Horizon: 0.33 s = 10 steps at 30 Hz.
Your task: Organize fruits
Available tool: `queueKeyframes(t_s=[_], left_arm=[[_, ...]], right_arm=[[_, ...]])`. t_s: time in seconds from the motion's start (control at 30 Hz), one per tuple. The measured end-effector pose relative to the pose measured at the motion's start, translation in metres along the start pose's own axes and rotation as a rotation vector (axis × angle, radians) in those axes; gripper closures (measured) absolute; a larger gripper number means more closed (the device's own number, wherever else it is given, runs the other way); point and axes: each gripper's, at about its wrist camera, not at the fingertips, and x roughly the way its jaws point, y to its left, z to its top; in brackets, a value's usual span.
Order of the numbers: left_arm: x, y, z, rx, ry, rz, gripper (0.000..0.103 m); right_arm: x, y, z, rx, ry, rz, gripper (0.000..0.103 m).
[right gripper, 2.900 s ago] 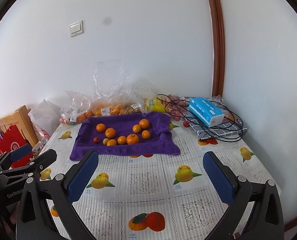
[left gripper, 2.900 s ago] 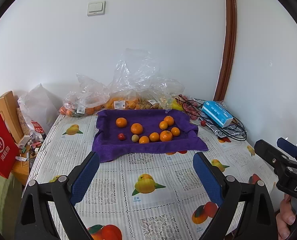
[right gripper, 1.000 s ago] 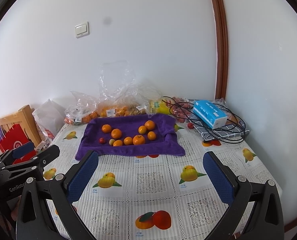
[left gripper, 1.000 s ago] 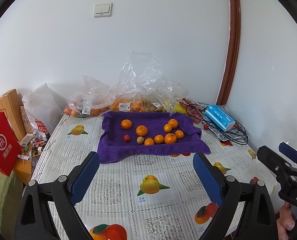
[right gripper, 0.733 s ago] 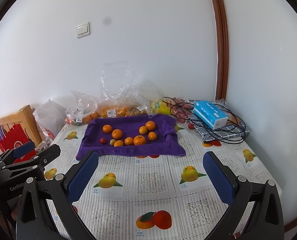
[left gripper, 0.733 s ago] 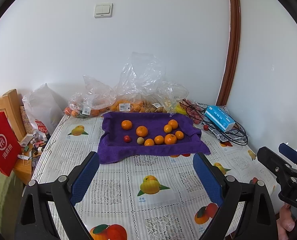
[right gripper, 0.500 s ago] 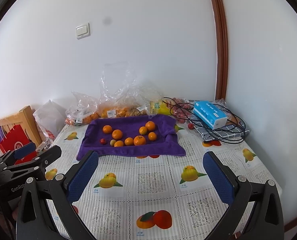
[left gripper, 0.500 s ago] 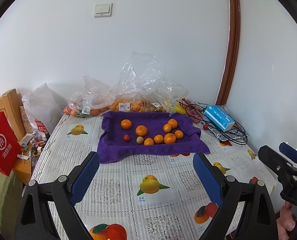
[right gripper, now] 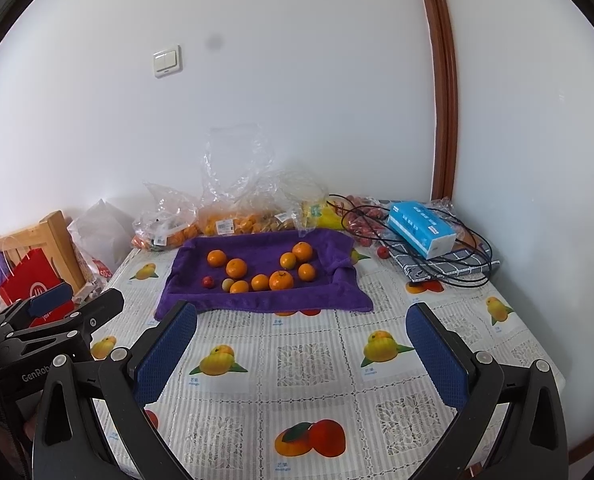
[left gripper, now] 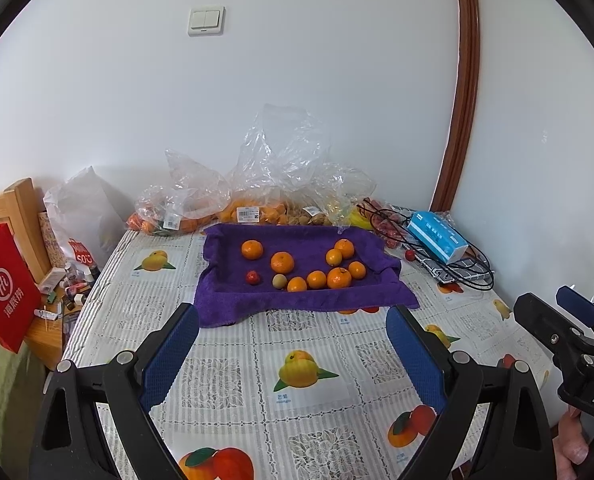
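A purple cloth point(left gripper: 305, 298) point(right gripper: 265, 300) lies spread at the far middle of the table. On it sit several oranges point(left gripper: 282, 262) point(right gripper: 281, 280), a small red fruit point(left gripper: 252, 277) point(right gripper: 207, 281) and a pale yellowish fruit point(left gripper: 279, 281) point(right gripper: 228, 284). My left gripper point(left gripper: 293, 332) hangs open above the near half of the table, well short of the cloth. My right gripper point(right gripper: 301, 334) is open too, at the same distance, with nothing between its fingers. Each gripper shows at the edge of the other's view.
Clear plastic bags of fruit point(left gripper: 257, 208) point(right gripper: 233, 220) line the wall behind the cloth. A blue tissue box point(left gripper: 437, 236) point(right gripper: 421, 234) and black cables point(right gripper: 449, 264) lie at the back right. A red paper bag point(left gripper: 3, 284) and a wooden frame point(right gripper: 57, 240) stand beyond the table's left edge.
Both grippers have drawn back and risen a little, so the cloth and fruit look slightly farther away. The fruit has not moved, and both grippers stay open.
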Motion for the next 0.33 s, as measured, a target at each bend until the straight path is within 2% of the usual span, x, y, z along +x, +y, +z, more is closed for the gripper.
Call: queueKeyframes(t_s=[0.33], left_arm=[[0.0015, -0.0005, 0.0006, -0.002, 0.003, 0.001, 0.008]], right_arm=[[0.0032, 0.001, -0.0012, -0.001, 0.0, 0.002, 0.0]])
